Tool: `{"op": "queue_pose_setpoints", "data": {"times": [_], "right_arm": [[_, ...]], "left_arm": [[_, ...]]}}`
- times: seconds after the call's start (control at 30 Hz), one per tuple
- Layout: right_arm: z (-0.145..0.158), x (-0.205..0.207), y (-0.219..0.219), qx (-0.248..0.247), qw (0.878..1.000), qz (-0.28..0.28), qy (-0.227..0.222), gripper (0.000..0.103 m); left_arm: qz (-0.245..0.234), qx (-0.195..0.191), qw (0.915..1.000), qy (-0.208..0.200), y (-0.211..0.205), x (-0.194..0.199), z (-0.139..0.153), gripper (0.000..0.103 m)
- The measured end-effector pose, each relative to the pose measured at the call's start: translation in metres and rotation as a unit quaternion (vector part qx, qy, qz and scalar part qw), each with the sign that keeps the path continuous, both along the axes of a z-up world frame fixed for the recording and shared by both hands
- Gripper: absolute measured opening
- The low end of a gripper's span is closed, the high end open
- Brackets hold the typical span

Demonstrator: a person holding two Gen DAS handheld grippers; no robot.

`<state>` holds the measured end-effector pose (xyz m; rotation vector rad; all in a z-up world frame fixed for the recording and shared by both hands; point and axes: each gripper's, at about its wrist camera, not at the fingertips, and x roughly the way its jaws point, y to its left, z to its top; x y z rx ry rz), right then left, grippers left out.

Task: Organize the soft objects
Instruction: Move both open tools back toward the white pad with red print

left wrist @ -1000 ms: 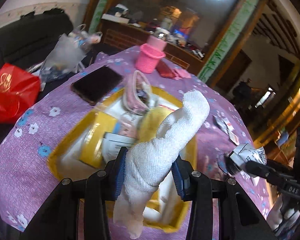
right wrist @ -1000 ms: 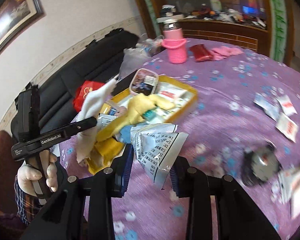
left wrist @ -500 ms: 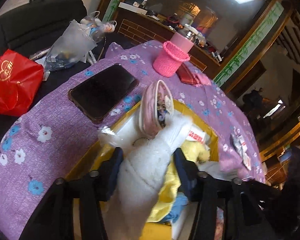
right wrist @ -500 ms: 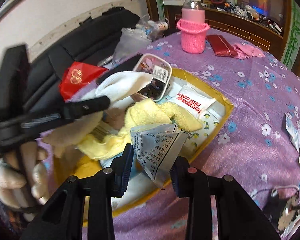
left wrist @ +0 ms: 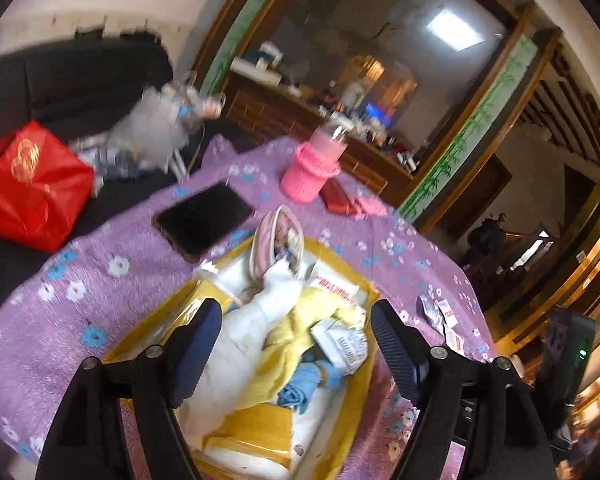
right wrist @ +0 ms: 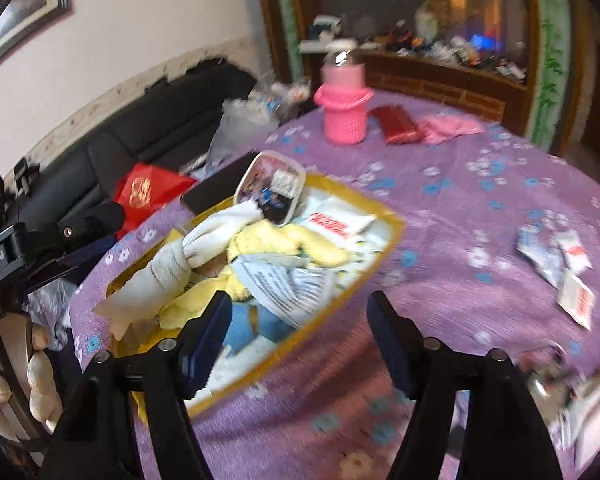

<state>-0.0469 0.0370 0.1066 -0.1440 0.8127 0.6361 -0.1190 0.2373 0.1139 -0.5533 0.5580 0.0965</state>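
The white towel (left wrist: 256, 332) lies stretched out in the yellow tray (left wrist: 356, 396) on the desk (left wrist: 100, 280), draped over a yellow cloth (left wrist: 288, 344), with its far end against the pink-rimmed container (left wrist: 278, 240). Its near end is partly hidden by the left hand-held gripper (left wrist: 294, 350) and blurred by motion. Beside the cloth sit a printed paper packet (left wrist: 342, 346) and a blue fabric piece (left wrist: 300, 384), largely buried. From the right wrist camera the same towel (right wrist: 196, 248) looks rumpled and greyish where it bends, and the packet (right wrist: 284, 284) rests on the heap. Half a second ago the left hand-held gripper clamped the towel and the right hand-held gripper (right wrist: 298, 334) pinched the packet; now both stand wide apart, holding nothing, with both items lying in the tray. Farther out are a dark phone (left wrist: 204, 220), a pink cup (left wrist: 312, 172) and scattered sachets (right wrist: 560, 264), smeared by blur.
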Motion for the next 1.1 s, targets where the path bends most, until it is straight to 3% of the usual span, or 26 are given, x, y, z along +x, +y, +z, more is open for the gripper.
{"op": "queue_pose_setpoints", "data": {"times": [0.13, 0.27, 0.53, 0.67, 0.87, 0.97, 1.1], "right_arm": [[0.011, -0.024, -0.057, 0.025, 0.998, -0.047, -0.025, 0.074], [0.010, -0.036, -0.119, 0.045, 0.993, -0.104, -0.028, 0.076], [0.023, -0.066, -0.245, 0.069, 0.970, -0.227, -0.045, 0.076], [0.029, -0.087, -0.299, 0.073, 0.955, -0.282, -0.058, 0.077], [0.023, -0.097, -0.337, 0.085, 0.943, -0.316, -0.059, 0.080], [0.017, -0.093, -0.339, 0.095, 0.943, -0.315, -0.051, 0.080], [0.015, -0.085, -0.323, 0.086, 0.950, -0.297, -0.050, 0.080]], "left_arm": [[-0.026, 0.038, 0.9983, -0.035, -0.042, -0.006, 0.017, 0.094], [-0.097, 0.053, 0.9929, -0.044, -0.094, 0.005, 0.023, 0.094], [-0.226, 0.064, 0.9720, -0.007, -0.209, 0.041, 0.011, 0.094], [-0.278, 0.050, 0.9593, 0.014, -0.257, 0.050, 0.007, 0.094], [-0.329, 0.074, 0.9413, 0.014, -0.303, 0.041, 0.007, 0.094], [-0.329, 0.079, 0.9410, 0.017, -0.302, 0.040, 0.006, 0.094], [-0.309, 0.077, 0.9477, 0.025, -0.286, 0.042, 0.000, 0.094]]}}
